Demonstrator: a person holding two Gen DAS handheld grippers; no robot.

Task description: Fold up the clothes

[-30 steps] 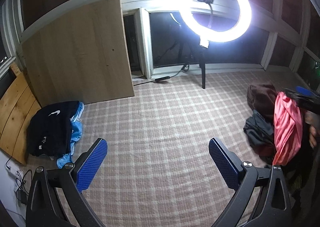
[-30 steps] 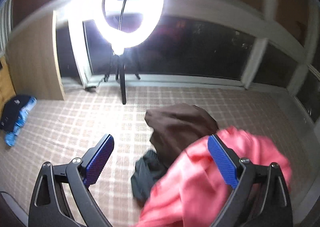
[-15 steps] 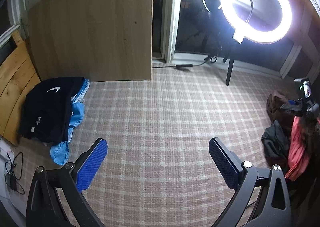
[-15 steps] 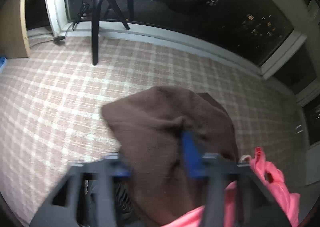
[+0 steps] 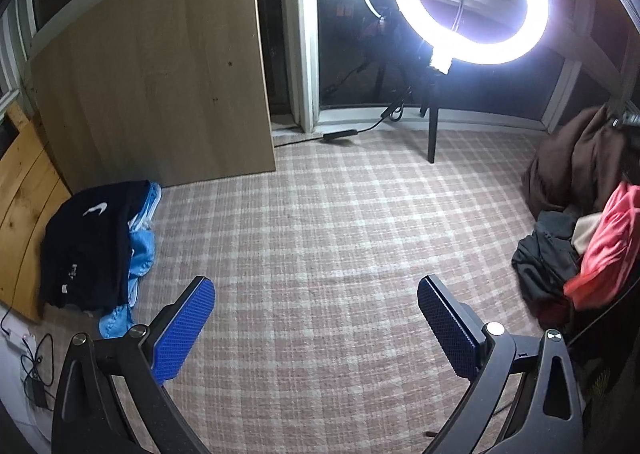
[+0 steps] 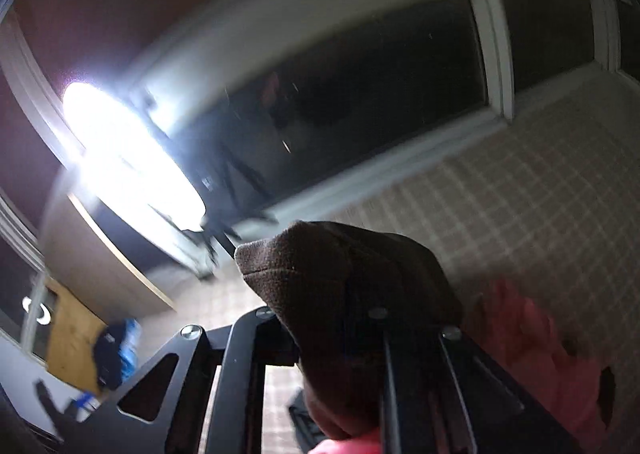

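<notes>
The right gripper is clamped on a fold of the brown fleece garment, which drapes over its fingers and hides their pads. The left gripper hangs spread wide, holding nothing, above the checked mat.

The step in hand looks like drawing the brown garment off the unsorted pile at the mat's right edge, where a pink top and dark grey pieces lie bunched under it. To do it well, lift until the fleece hangs free of the pink top, then carry it over the mat's bare middle, and bring the left claw to a second corner or hem so it spreads flat. Dragging low risks pulling the pink top along.

On the mat's left edge lies a stack with a navy shirt over light blue cloth. Beyond the mat's far side stand a ring light on its stand, dark windows and a leaning wooden board.
</notes>
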